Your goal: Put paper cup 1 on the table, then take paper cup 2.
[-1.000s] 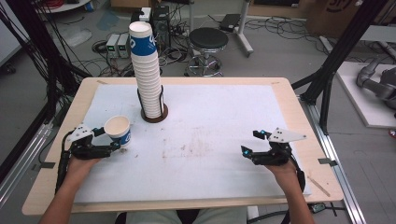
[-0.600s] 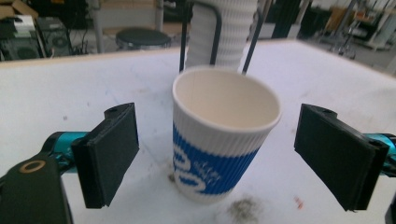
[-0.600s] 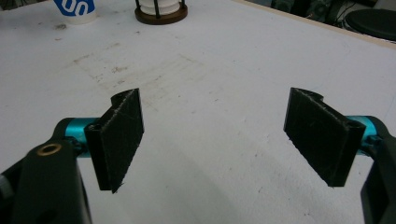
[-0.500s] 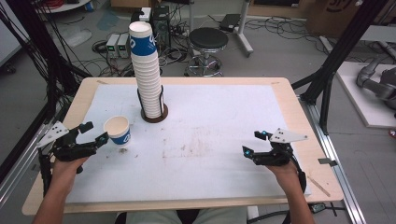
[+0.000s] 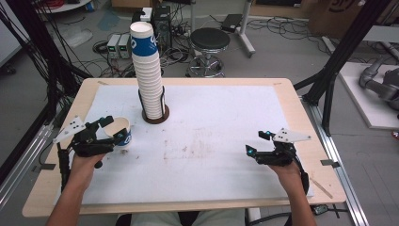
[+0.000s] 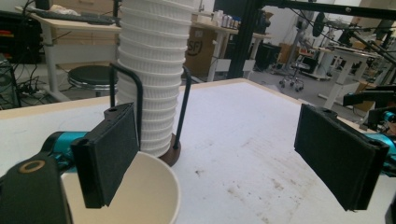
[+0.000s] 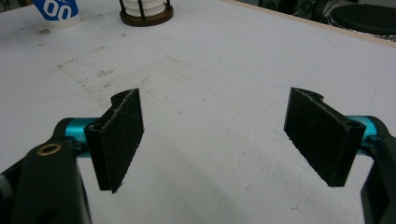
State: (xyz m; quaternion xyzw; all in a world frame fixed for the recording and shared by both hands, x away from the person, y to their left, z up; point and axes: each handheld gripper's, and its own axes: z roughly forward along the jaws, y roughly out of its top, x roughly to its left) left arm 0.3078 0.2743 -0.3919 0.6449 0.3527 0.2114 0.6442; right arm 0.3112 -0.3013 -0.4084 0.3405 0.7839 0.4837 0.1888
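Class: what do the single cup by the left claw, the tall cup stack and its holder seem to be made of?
Single cup: likely paper, matte cream inside, white outside with blue print. Cup stack: same paper look, rolled rims showing as ridges. Holder: dark round base, possibly wood, with thin black rods, probably metal.

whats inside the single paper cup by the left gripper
The left gripper view looks into the paper cup: a bare white inner wall, nothing visible in it. One pad of the left hand-held gripper hangs over the rim and covers part of the inside, and the bottom is out of frame.
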